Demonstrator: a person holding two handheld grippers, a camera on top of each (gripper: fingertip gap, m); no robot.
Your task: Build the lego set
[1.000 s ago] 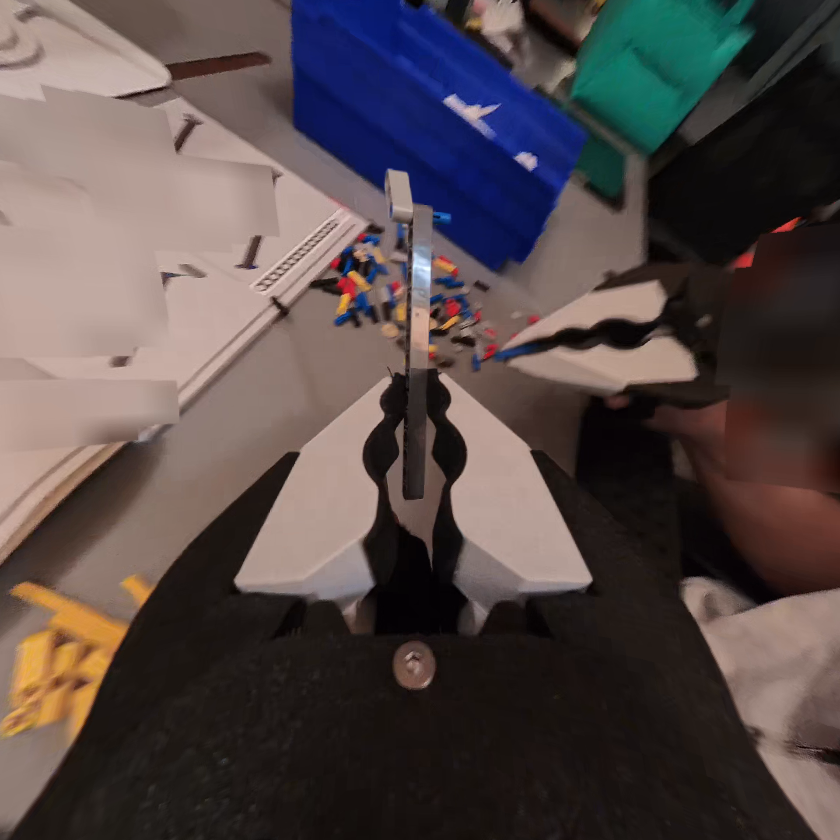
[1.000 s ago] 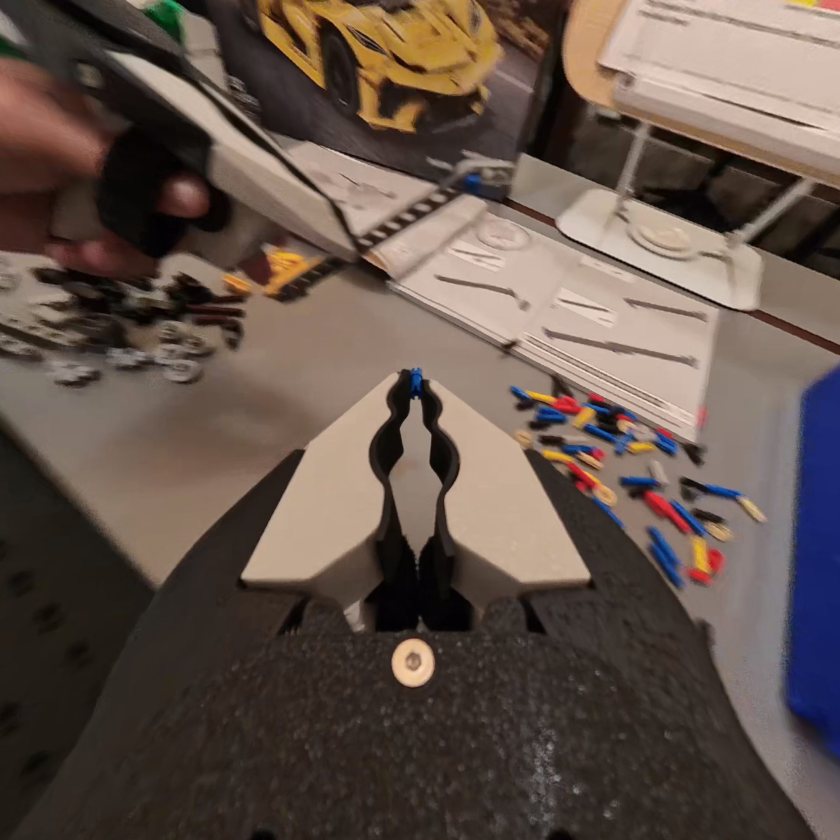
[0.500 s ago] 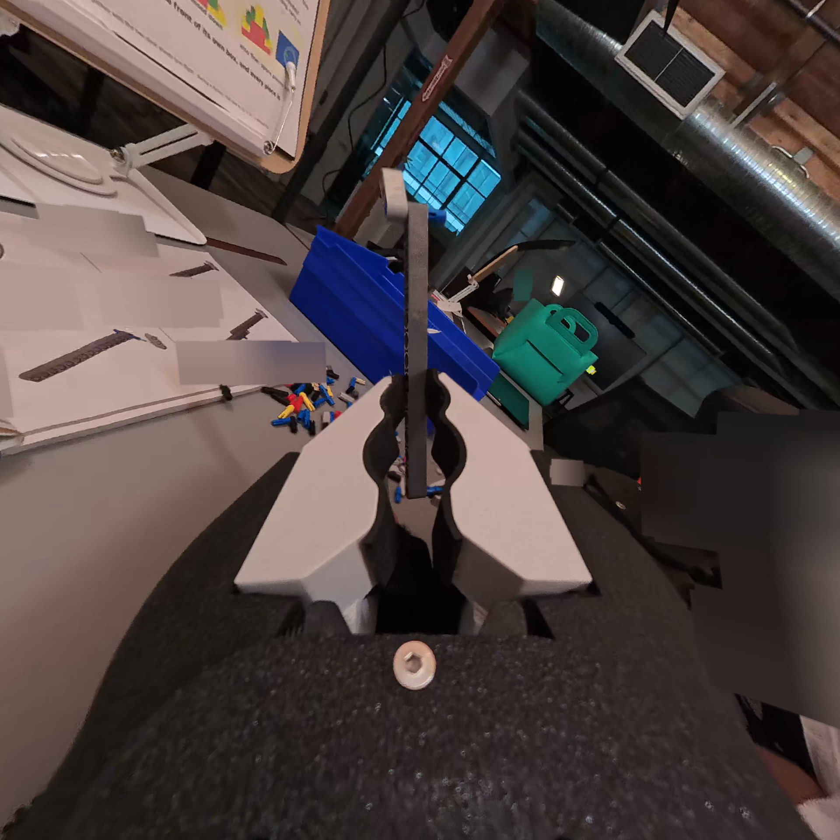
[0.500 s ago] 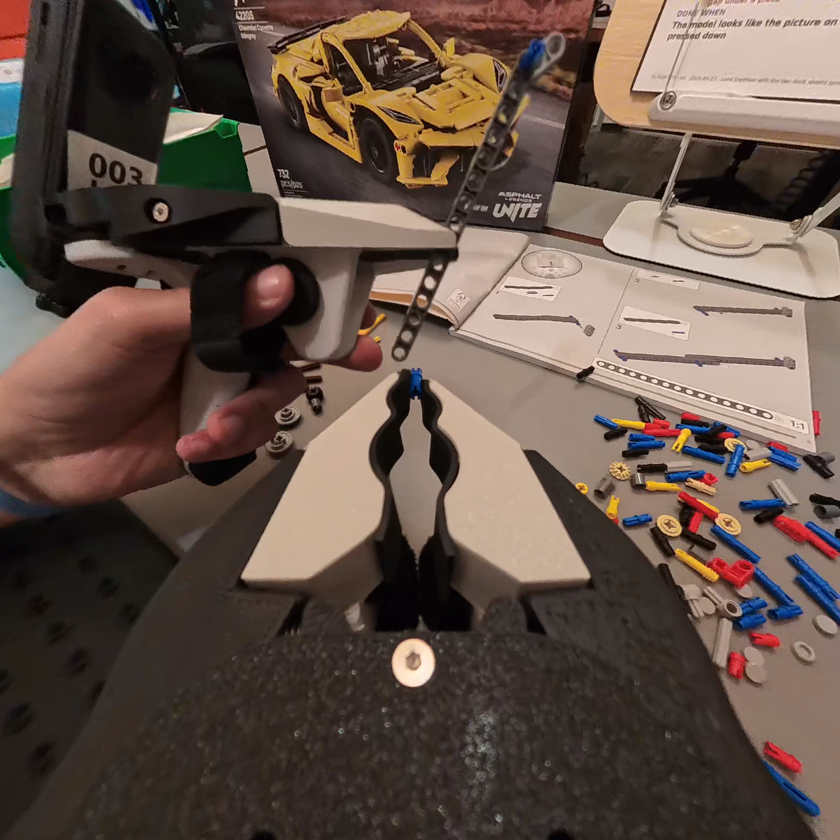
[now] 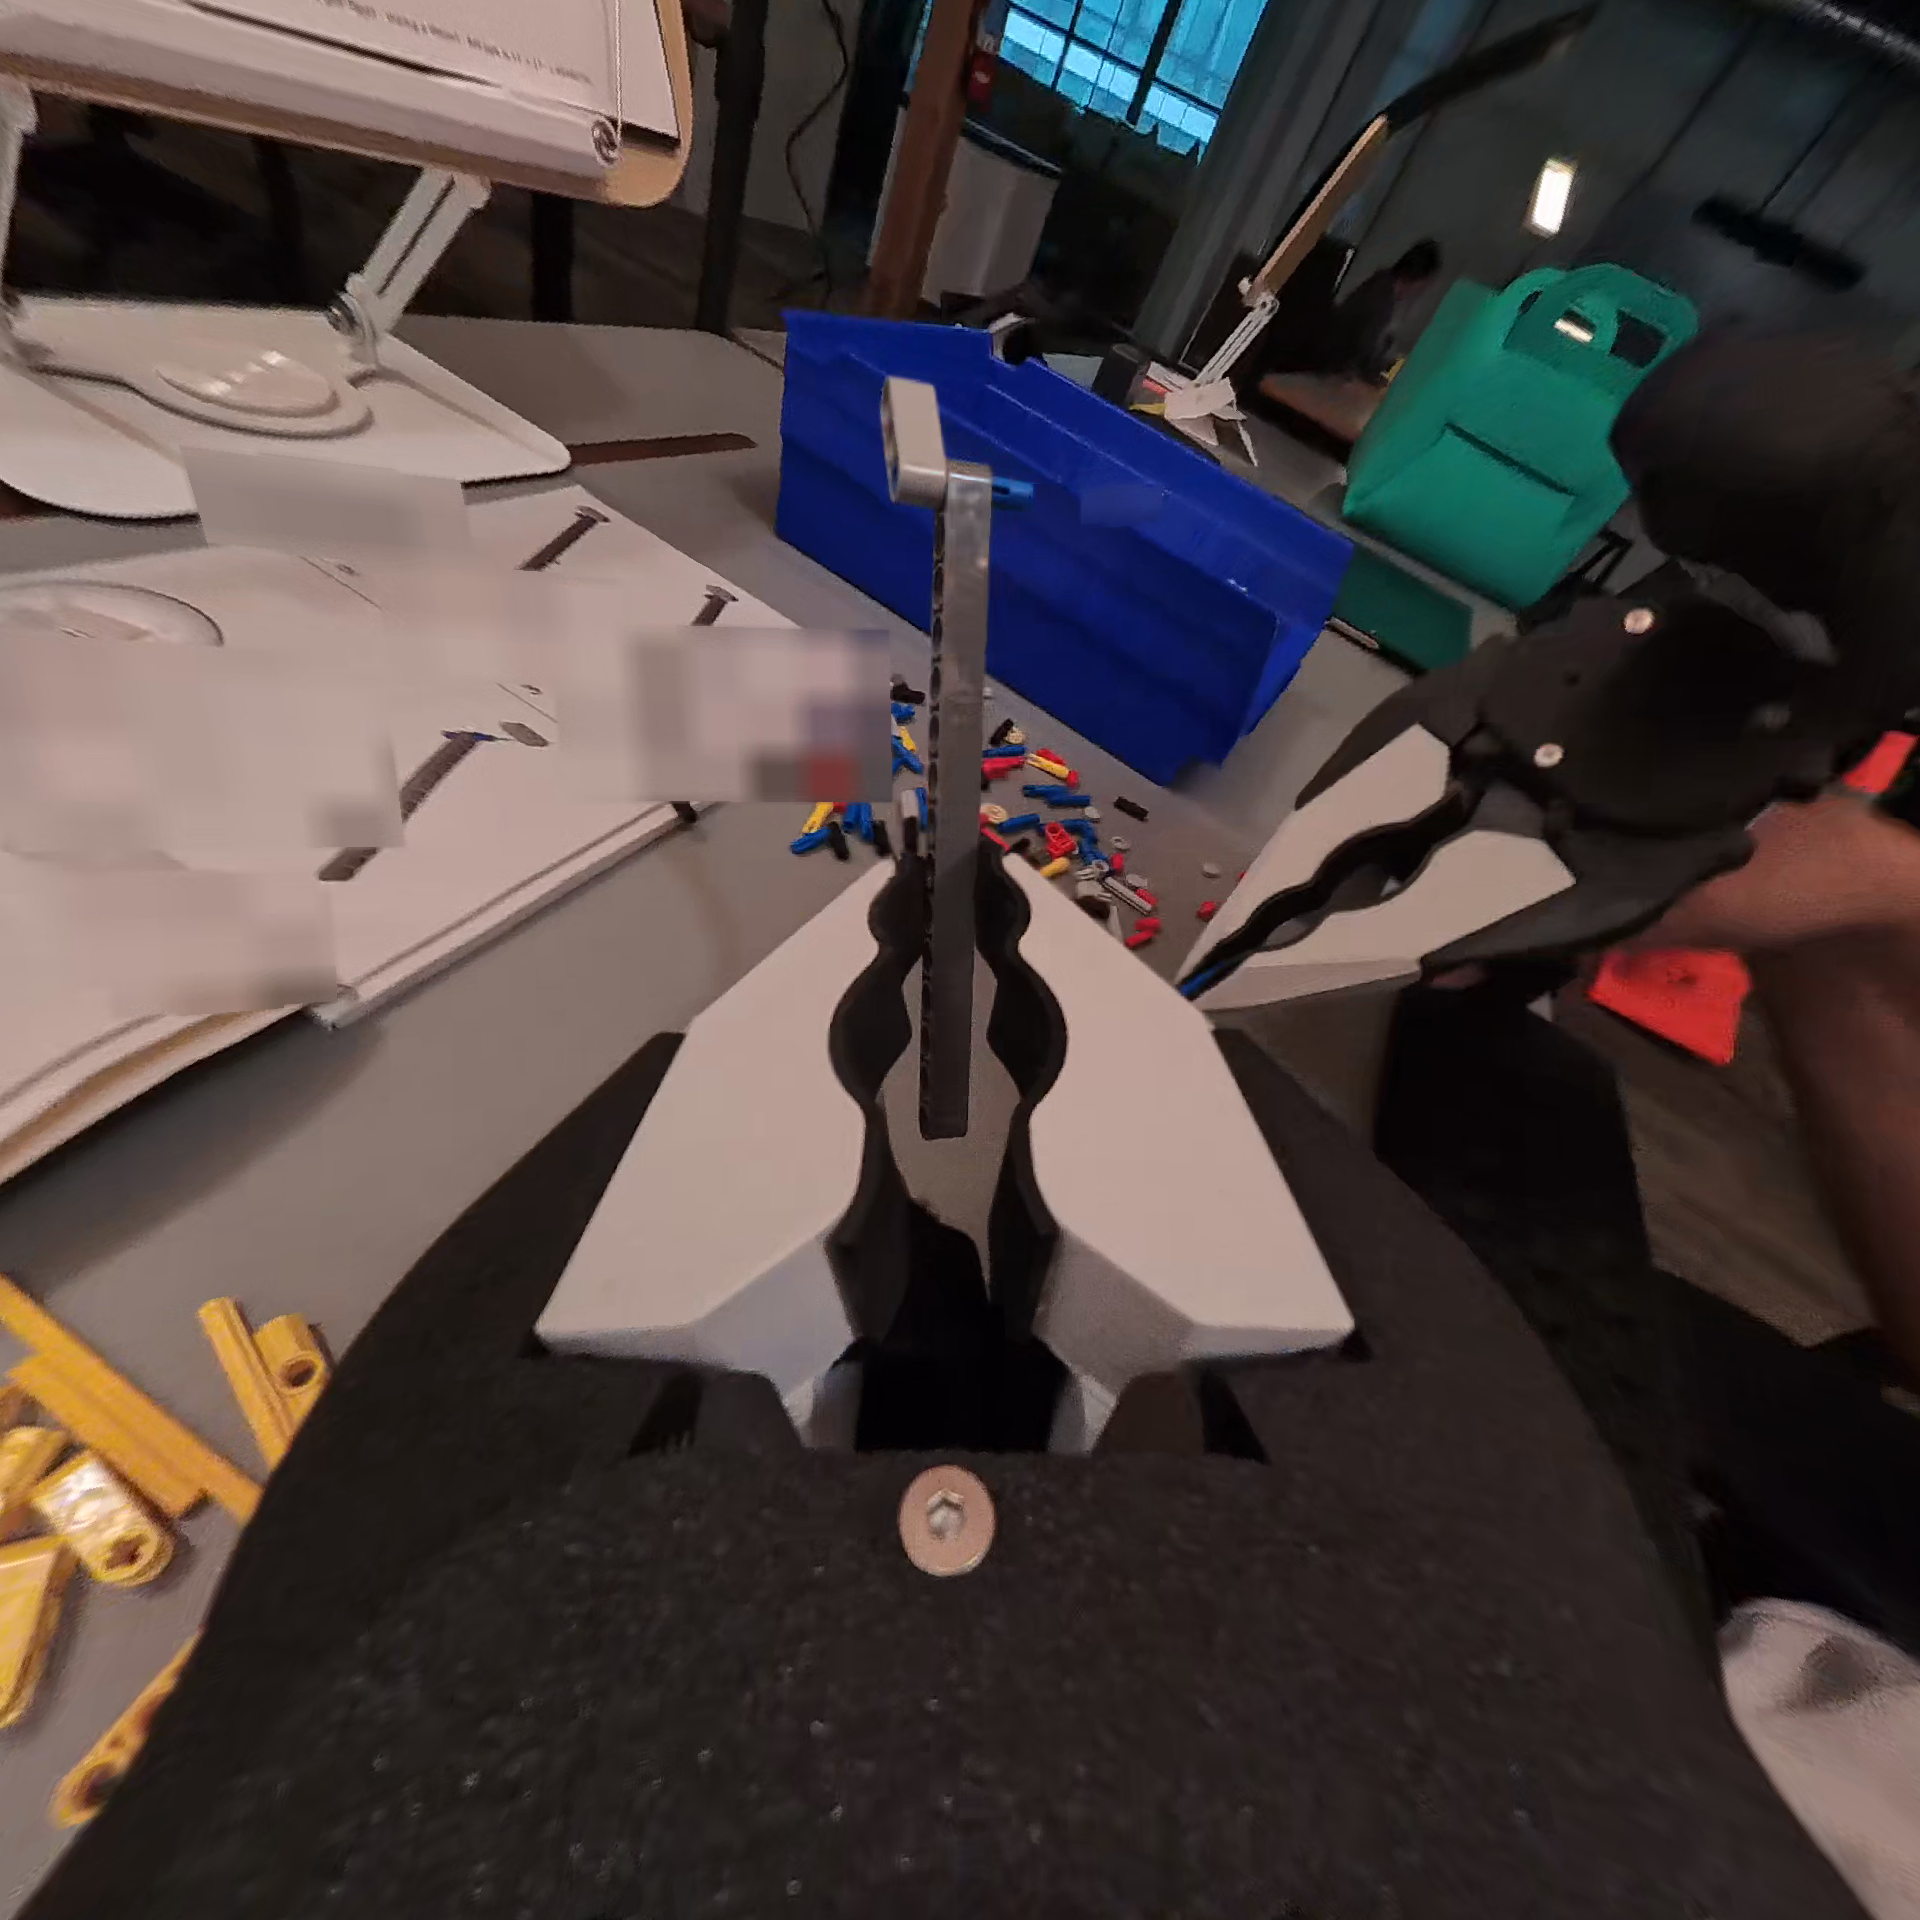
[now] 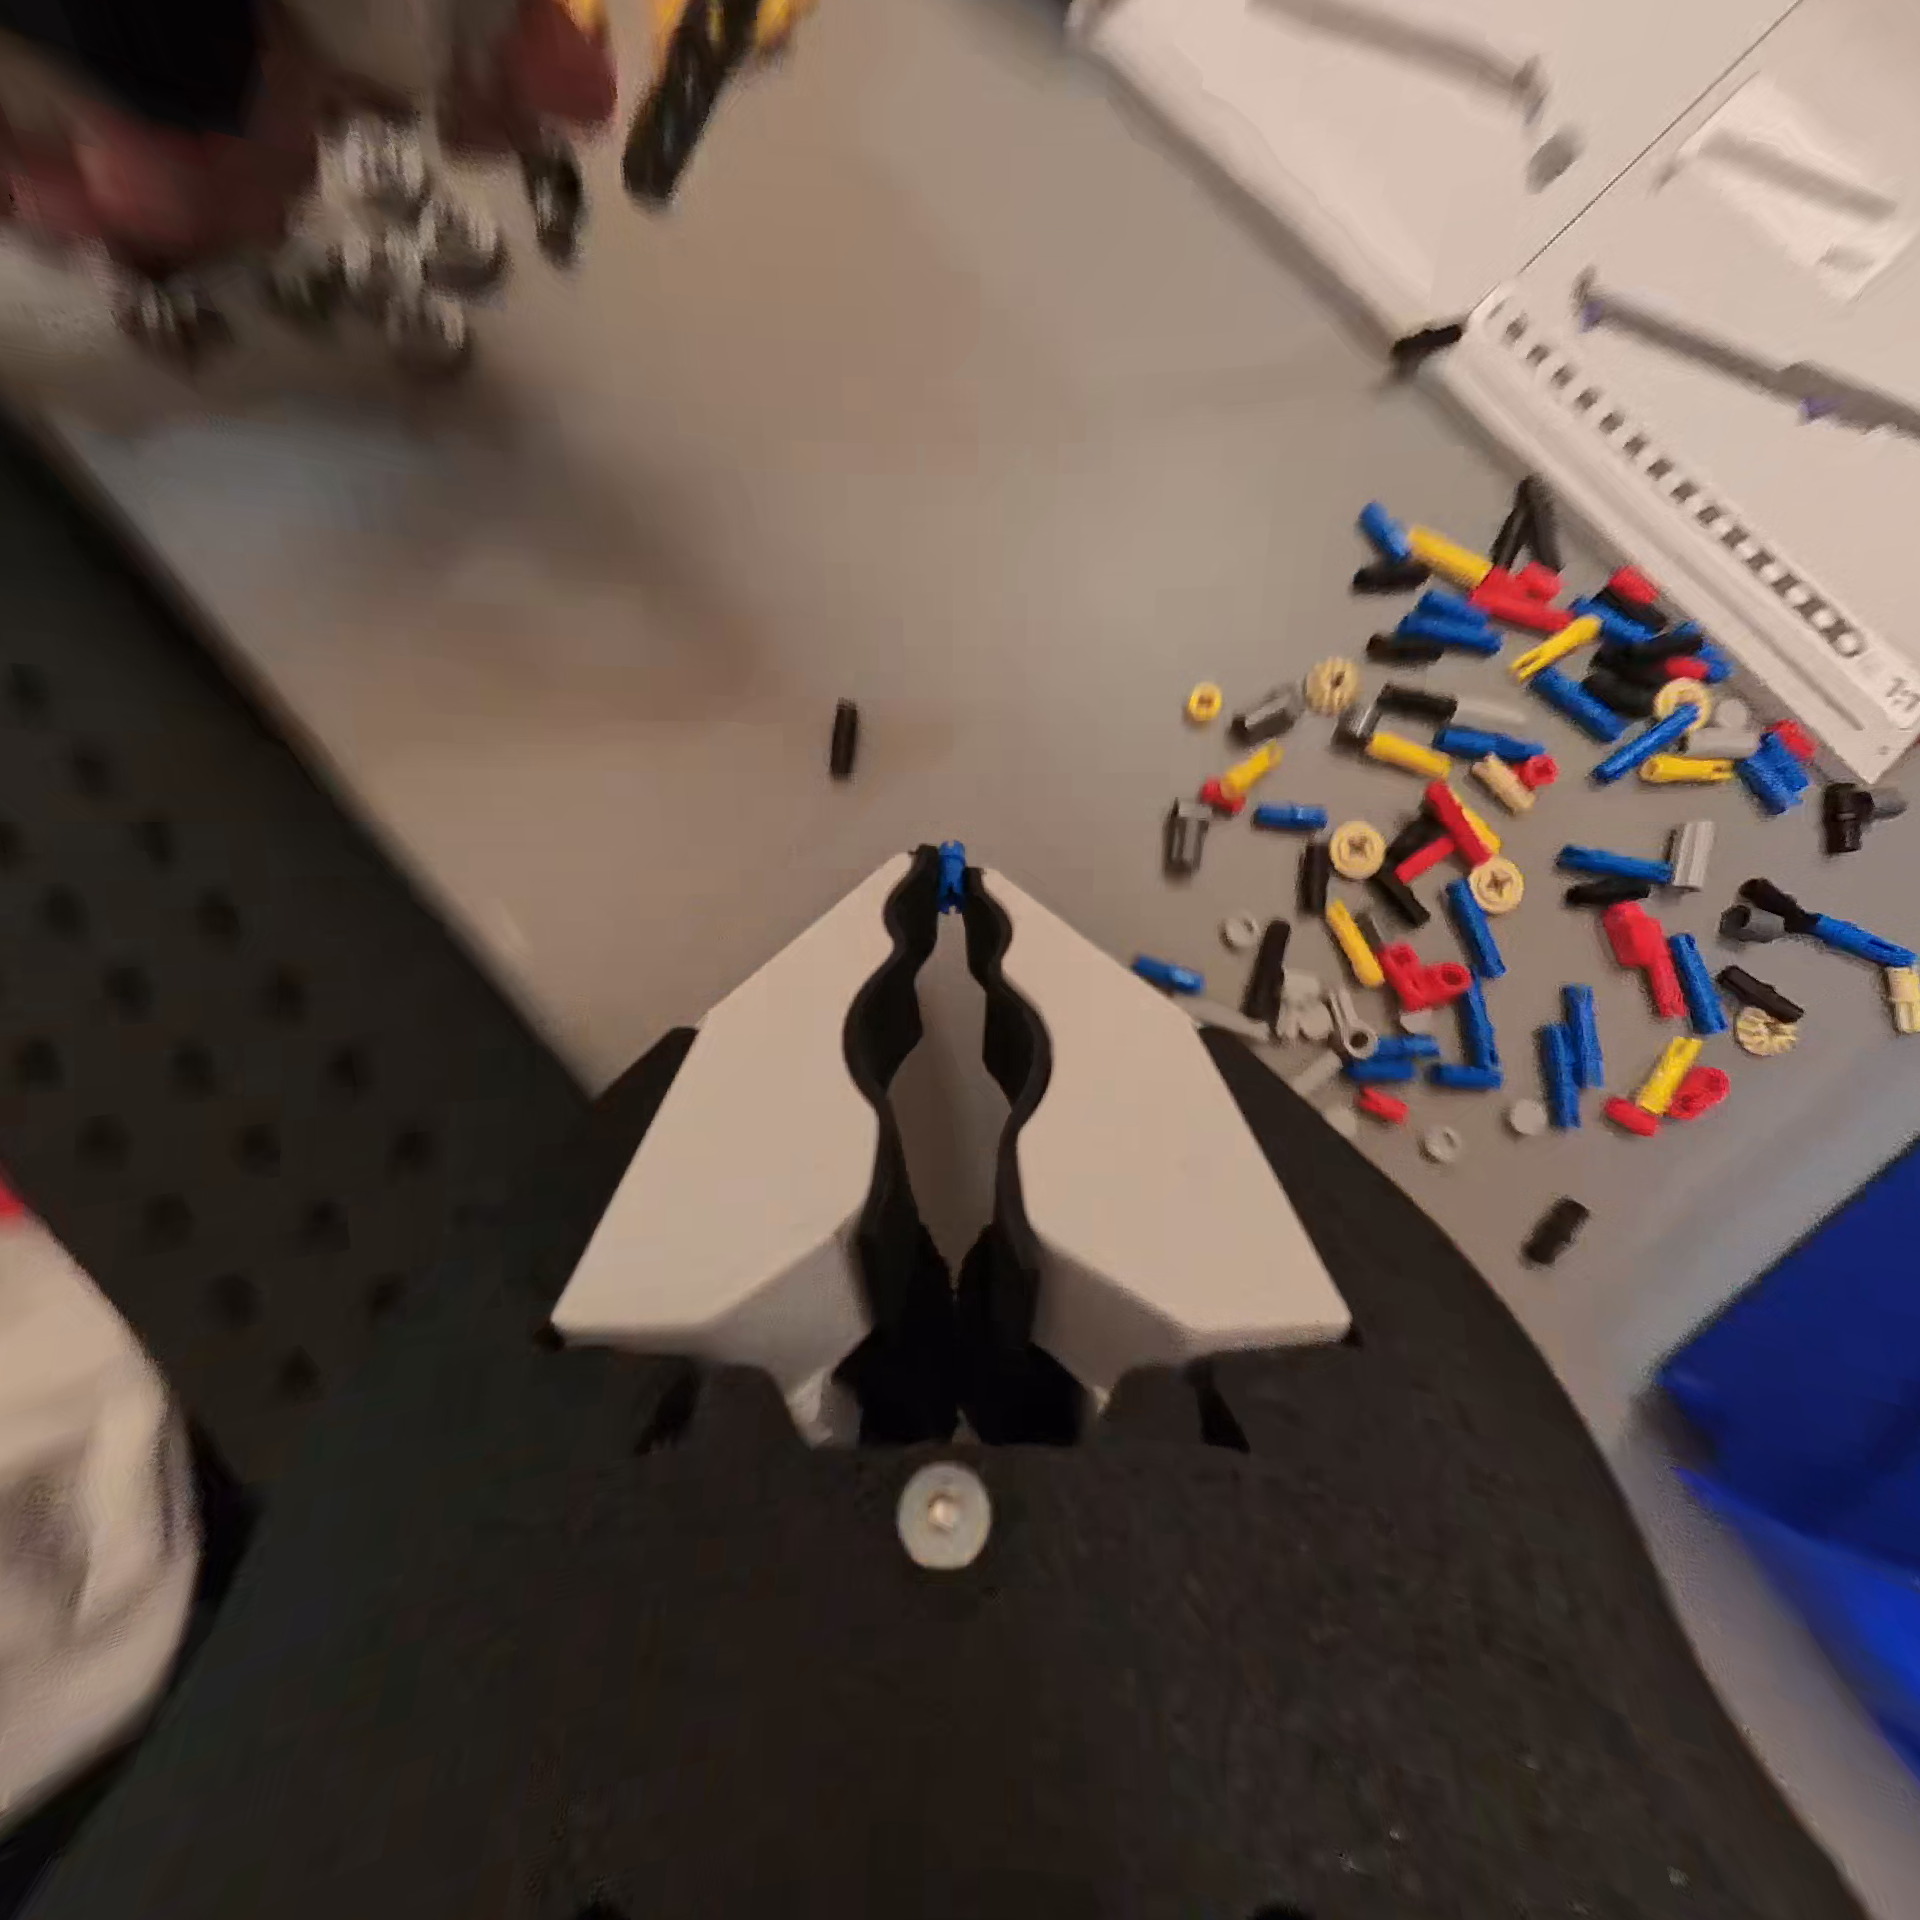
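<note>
- The left claw (image 5: pixel 951 883) is squeezed tight on a long black beam (image 5: pixel 954 810). The beam stands up out of the claw. At its top sit a grey piece (image 5: pixel 914 442) and a small blue peg (image 5: pixel 1013 486).
- The right claw (image 6: pixel 948 878) pinches a tiny blue pin (image 6: pixel 950 876) right at its tips. In the left view it hangs just to the right of the beam, not touching it.
- I think the next job is to push this pin into a hole in the beam.
- To do it well, hold the beam very still. Turn it so a hole faces the pin. Line the pin up straight, then push gently. The pin is held only by its end, so it could twist or pop out.
- The right view is blurry, so aiming is hard just now.
- On the table (image 6: pixel 790 436) is a pile of little pins (image 6: pixel 1538 831), red, blue, yellow and black. One black pin (image 6: pixel 843 738) lies alone near the right claw.
- An open booklet (image 5: pixel 499 831), a blue bin (image 5: pixel 1091 582) and yellow parts (image 5: pixel 125 1455) are close by.
- Nothing sits between the two claws.
</note>
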